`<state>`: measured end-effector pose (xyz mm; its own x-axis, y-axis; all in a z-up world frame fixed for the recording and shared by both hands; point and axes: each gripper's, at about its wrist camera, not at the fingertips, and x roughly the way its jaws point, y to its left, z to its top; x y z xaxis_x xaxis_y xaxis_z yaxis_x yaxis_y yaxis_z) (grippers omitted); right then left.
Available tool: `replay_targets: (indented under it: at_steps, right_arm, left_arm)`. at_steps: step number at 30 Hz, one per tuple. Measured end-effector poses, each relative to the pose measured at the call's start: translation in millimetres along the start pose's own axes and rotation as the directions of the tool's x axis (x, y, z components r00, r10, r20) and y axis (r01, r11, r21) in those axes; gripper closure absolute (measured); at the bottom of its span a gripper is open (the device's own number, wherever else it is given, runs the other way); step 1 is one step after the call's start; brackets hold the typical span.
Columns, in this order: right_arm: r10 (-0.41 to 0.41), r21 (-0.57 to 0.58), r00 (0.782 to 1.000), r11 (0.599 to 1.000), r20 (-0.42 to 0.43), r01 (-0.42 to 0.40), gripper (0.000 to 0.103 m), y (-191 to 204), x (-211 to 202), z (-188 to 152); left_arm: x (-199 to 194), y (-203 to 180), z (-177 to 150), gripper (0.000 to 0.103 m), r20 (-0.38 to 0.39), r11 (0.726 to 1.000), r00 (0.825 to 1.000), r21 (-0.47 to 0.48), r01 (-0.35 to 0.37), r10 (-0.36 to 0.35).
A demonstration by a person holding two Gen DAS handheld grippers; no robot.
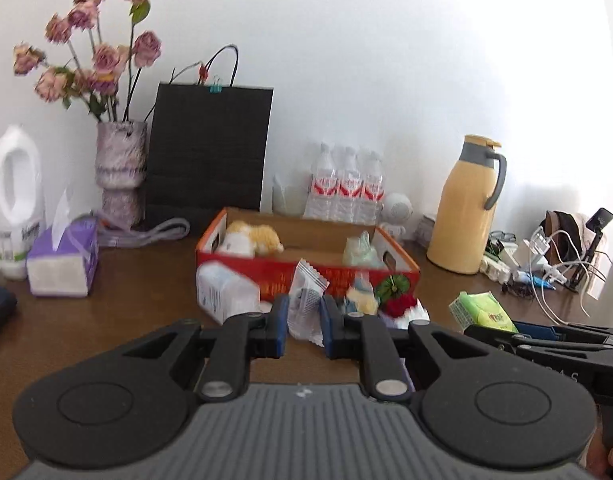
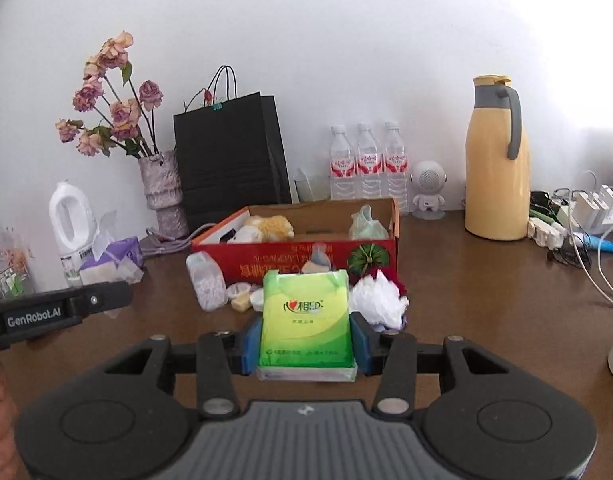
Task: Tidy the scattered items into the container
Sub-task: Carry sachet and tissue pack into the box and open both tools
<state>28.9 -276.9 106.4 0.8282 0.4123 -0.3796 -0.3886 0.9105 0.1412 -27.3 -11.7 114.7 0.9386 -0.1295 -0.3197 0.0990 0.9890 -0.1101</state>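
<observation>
Left tongs [image 1: 302,330] pinch a crinkly sachet [image 1: 306,304], right tongs [image 2: 304,344] squeeze the tissue pack [image 2: 306,320] by its sides. Both look light and squishy; box [image 2: 290,256] is close.

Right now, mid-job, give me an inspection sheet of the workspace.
Surface: brown table.
Job's things: red box holds plush toy; white bottle and white crumpled bag lie in front.
Clutter: thermos, water bottles, black bag, flower vase.
Grippers: left gripper jaws shut on sachet; right gripper jaws shut on green tissue pack.
Cables: white leads at right.
Surroundings: white wall.
</observation>
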Motion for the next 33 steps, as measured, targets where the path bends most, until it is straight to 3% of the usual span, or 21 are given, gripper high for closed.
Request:
replay_targets:
  at_steps: [3, 7, 9, 10, 11, 12, 15, 18, 20, 22, 25, 27, 29, 31, 33]
  right_arm:
    - [0.042, 0.007, 0.999, 0.999, -0.019, -0.042, 0.059, -13, 64, 50]
    - [0.071, 0.03, 0.986, 0.997, -0.151, -0.067, 0.059, -27, 180, 115]
    - [0.042, 0.053, 0.976, 0.998, -0.213, -0.032, 0.059, -32, 232, 139]
    - [0.049, 0.081, 0.967, 0.996, -0.249, -0.03, 0.059, -36, 259, 149]
    - [0.055, 0.105, 0.959, 0.994, -0.277, -0.027, 0.059, -41, 284, 156]
    - [0.039, 0.121, 0.945, 0.993, -0.325, 0.001, 0.059, -45, 308, 160]
    - [0.034, 0.175, 0.896, 0.983, -0.444, 0.049, 0.059, -58, 362, 161]
    - [-0.024, 0.124, 0.859, 0.987, -0.511, 0.102, 0.059, -59, 390, 151]
    - [-0.052, 0.091, 0.844, 0.989, -0.534, 0.118, 0.059, -61, 400, 141]
    - [-0.076, 0.058, 0.826, 0.99, -0.558, 0.13, 0.059, -63, 409, 133]
    - [-0.082, 0.05, 0.816, 0.99, -0.572, 0.135, 0.059, -67, 414, 125]
    - [-0.082, 0.041, 0.812, 0.991, -0.578, 0.129, 0.059, -65, 415, 126]
    - [-0.051, 0.059, 0.806, 0.993, -0.589, 0.106, 0.057, -63, 415, 131]
    - [-0.026, 0.095, 0.812, 0.99, -0.583, 0.1, 0.052, -64, 410, 141]
    - [-0.043, 0.087, 0.817, 0.99, -0.574, 0.113, 0.049, -63, 405, 153]
  left_arm:
    - [71, 5, 49, 0.085, 0.001, 0.999, 0.999, 0.038, 0.039, -0.039]
    - [194, 18, 100, 0.086, -0.175, 0.998, 0.983, -0.024, 0.055, -0.058]
    - [248, 18, 115, 0.085, -0.229, 0.997, 0.971, 0.015, 0.071, -0.066]
    - [277, 18, 121, 0.085, -0.27, 0.997, 0.961, 0.035, 0.066, -0.054]
    - [303, 18, 125, 0.085, -0.337, 0.994, 0.938, 0.044, 0.098, -0.077]
    - [333, 23, 127, 0.086, -0.402, 0.995, 0.912, 0.024, 0.096, -0.079]
    - [389, 38, 116, 0.086, -0.501, 0.996, 0.862, -0.061, 0.062, -0.084]
    - [413, 37, 91, 0.086, -0.544, 0.998, 0.838, 0.014, 0.061, -0.044]
    - [418, 34, 76, 0.085, -0.555, 0.995, 0.832, 0.085, 0.051, 0.005]
    - [422, 36, 64, 0.085, -0.606, 0.996, 0.795, 0.082, 0.038, 0.019]
    - [414, 41, 65, 0.085, -0.597, 0.996, 0.801, 0.087, 0.026, 0.031]
    - [417, 43, 68, 0.085, -0.634, 0.998, 0.773, 0.067, 0.015, 0.031]
    - [417, 43, 73, 0.085, -0.613, 0.997, 0.79, 0.069, 0.032, 0.017]
    - [421, 44, 79, 0.084, -0.619, 0.999, 0.786, 0.032, 0.03, -0.003]
    - [425, 46, 85, 0.07, -0.628, 0.999, 0.778, -0.03, 0.016, -0.032]
